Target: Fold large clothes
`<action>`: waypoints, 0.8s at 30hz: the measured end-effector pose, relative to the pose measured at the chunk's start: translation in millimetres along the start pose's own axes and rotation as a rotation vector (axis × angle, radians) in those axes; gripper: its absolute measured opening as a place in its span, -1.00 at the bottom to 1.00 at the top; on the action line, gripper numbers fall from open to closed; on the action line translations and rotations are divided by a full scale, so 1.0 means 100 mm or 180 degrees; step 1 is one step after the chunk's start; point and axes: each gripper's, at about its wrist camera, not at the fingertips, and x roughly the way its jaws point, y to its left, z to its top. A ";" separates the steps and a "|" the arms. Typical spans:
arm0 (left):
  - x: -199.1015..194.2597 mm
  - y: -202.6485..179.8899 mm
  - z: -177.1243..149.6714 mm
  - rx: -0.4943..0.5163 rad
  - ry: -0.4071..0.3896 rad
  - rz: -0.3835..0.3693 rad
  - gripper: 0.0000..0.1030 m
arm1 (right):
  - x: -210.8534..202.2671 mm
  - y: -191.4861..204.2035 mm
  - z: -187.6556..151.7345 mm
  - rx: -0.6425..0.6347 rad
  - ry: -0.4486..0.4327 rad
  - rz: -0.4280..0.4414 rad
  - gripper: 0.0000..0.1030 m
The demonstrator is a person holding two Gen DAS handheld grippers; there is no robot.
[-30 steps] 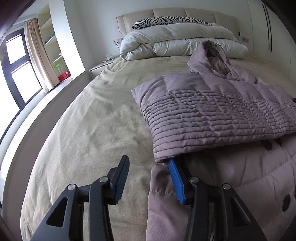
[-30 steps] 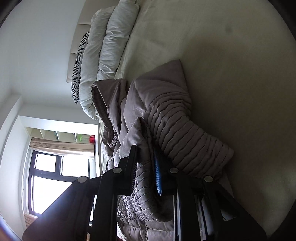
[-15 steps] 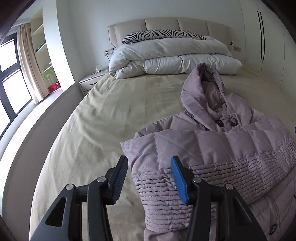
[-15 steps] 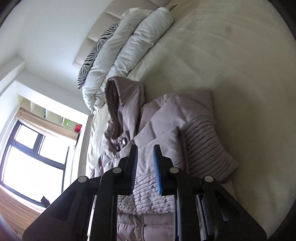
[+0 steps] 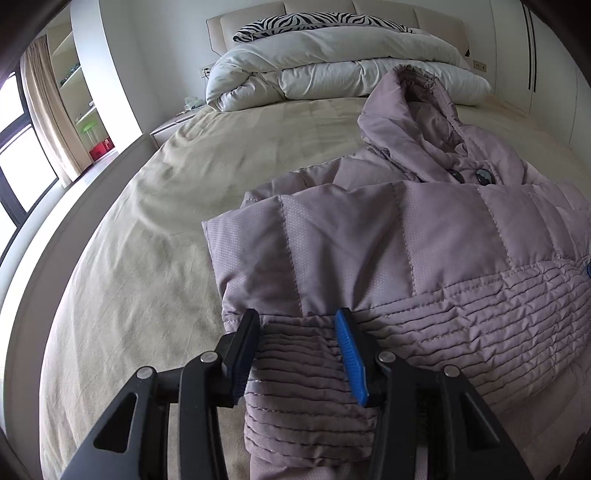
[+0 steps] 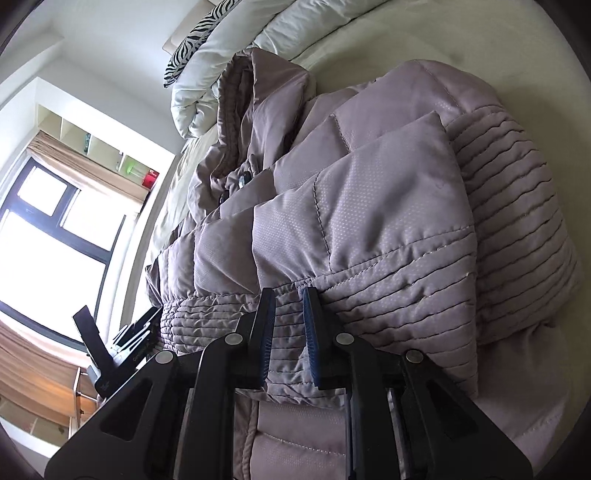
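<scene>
— Since that mauve puffer jacket [image 5: 424,236] lies on the beige bedspread [image 5: 155,236], hem already doubled up over the body, how will it handle?

— Light but bulky, I'd judge; soft, springy, with a slick shell that may slide.

— And the grip?

— The left gripper [image 5: 299,354] straddles the ribbed hem band; its jaws have just been closing, though whether the pads bite yet I cannot tell. The right gripper [image 6: 286,338] is pinched nearly together on the same band. Stitched ribbing seems the surest hold.

White duvet [image 5: 332,70], zebra pillow [image 5: 317,22], bed [image 5: 147,258]
</scene>
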 end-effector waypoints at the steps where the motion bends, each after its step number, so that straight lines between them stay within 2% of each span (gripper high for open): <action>1: -0.10 -0.02 -0.01 0.0045 -0.0078 0.0044 -0.08 | -0.06 0.07 -0.01 -0.0065 -0.0014 -0.0044 -0.70; 3: -0.24 -0.09 -0.07 0.0178 -0.0224 0.0126 0.03 | -0.13 0.19 0.05 -0.0221 -0.0100 -0.0058 -0.69; 5: -0.22 -0.15 -0.17 0.0297 -0.0222 0.0224 0.12 | -0.20 0.24 0.05 -0.0304 -0.0150 -0.0048 -0.69; 8: -0.08 -0.09 -0.25 0.0167 -0.0168 0.0168 0.20 | -0.08 0.14 0.07 -0.0265 -0.0063 -0.0208 -0.67; 11: -0.09 -0.07 -0.19 0.0195 -0.0095 0.0140 0.22 | 0.07 -0.04 0.06 -0.0286 0.0008 -0.0054 -0.69; 13: -0.17 -0.06 -0.14 0.0240 -0.0066 0.0130 0.21 | 0.01 0.02 0.09 -0.0351 0.0033 -0.0077 -0.68; 15: -0.34 -0.02 -0.03 0.0226 -0.0152 0.0107 0.22 | -0.10 0.10 0.17 -0.0417 0.0001 -0.0060 -0.62; 16: -0.45 0.01 0.04 0.0189 -0.0240 0.0069 0.31 | -0.18 0.15 0.25 -0.0481 -0.0085 -0.0003 -0.48; 17: -0.55 0.04 0.12 0.0149 -0.0346 0.0027 0.51 | -0.26 0.20 0.32 -0.0535 -0.0182 0.0026 -0.04; 18: -0.63 0.07 0.22 0.0110 -0.0449 -0.0015 0.62 | -0.33 0.23 0.42 -0.0546 -0.0301 0.0027 0.31; 19: -0.67 0.08 0.35 0.0083 -0.0521 -0.0091 0.79 | -0.41 0.24 0.52 -0.0528 -0.0463 0.0049 0.82; 21: -0.63 0.04 0.65 0.0100 -0.0531 -0.0365 0.82 | -0.46 0.27 0.80 -0.0480 -0.0618 0.0112 0.87; 24: -0.38 -0.09 1.16 0.0138 -0.0515 -0.0552 0.82 | -0.30 0.21 1.33 -0.0197 -0.0477 0.0261 0.87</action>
